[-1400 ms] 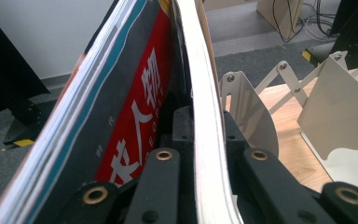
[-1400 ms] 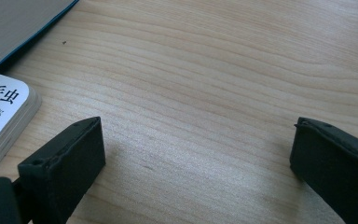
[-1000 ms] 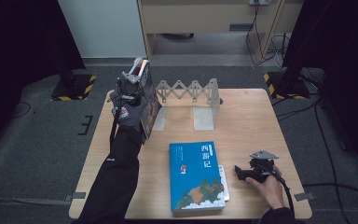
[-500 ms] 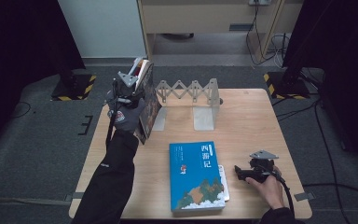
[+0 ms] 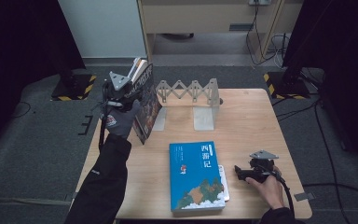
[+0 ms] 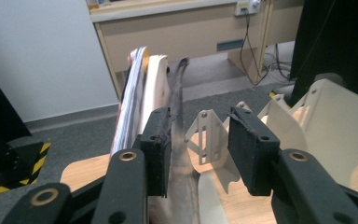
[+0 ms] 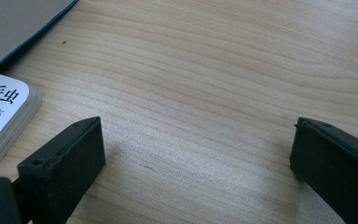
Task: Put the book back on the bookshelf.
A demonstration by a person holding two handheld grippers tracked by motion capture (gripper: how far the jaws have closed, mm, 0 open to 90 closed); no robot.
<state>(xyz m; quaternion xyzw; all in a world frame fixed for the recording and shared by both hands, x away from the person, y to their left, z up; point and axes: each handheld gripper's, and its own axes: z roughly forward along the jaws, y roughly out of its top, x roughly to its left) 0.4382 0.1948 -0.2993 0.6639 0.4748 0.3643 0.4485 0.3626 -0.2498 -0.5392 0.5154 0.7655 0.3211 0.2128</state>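
A person works at a wooden worktop [image 5: 242, 130] with a hand-held tool in each hand.

The left tool [image 6: 199, 135] is raised at the far left corner of the worktop, beside a dark-covered book [image 5: 145, 105] that stands on edge and leans against the left end of a white folding book rack [image 5: 189, 93]. In the left tool's view its jaws have just been opening. The left pad lies against the book's dark cover [image 6: 179, 140], while the right pad stands clear of it with a gap between, so the book is released, not clamped. More books [image 6: 137, 100] with pale pages stand just behind the dark one. The rack's white end plates [image 6: 307, 116] appear to the right of the jaws.

A blue book [image 5: 196, 175] lies flat near the front middle of the worktop, on top of a smaller white book [image 7: 2, 116] whose edge sticks out at its right side.

The right tool [image 5: 254, 171] rests low on the worktop near the front right, just beside those flat books. Its jaws are spread wide over bare wood with nothing between them.
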